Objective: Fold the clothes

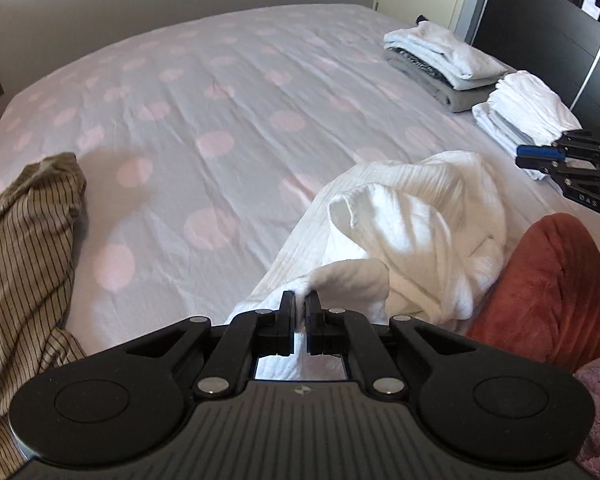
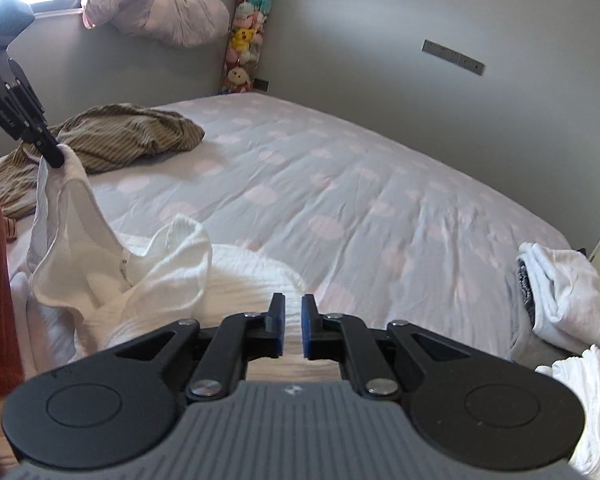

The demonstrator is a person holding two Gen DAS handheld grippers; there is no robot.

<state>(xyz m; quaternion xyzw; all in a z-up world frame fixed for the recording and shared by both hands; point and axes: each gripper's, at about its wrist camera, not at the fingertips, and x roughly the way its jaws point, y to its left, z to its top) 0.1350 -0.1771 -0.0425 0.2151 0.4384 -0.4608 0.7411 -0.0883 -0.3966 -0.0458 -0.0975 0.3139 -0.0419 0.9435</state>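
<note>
A white ribbed garment [image 1: 420,216] lies crumpled near the bed's front edge. My left gripper [image 1: 301,305] is shut on a corner of it. In the right wrist view, the left gripper [image 2: 56,159] holds that corner lifted, and the white garment [image 2: 160,264] hangs from it down to the sheet. My right gripper [image 2: 293,309] hovers low over the garment's ribbed part. It is open by a narrow gap with nothing between its blue pads. In the left wrist view, the right gripper [image 1: 529,159] hangs beside the garment, in front of a folded stack.
A brown striped garment [image 1: 28,240] [image 2: 124,136] lies bunched at the bed's left. Two folded stacks, one grey and white [image 1: 440,60] and one white [image 1: 528,108], sit at the right edge. Rust-red fabric [image 1: 548,280] is close by. The dotted sheet [image 1: 220,120] stretches beyond.
</note>
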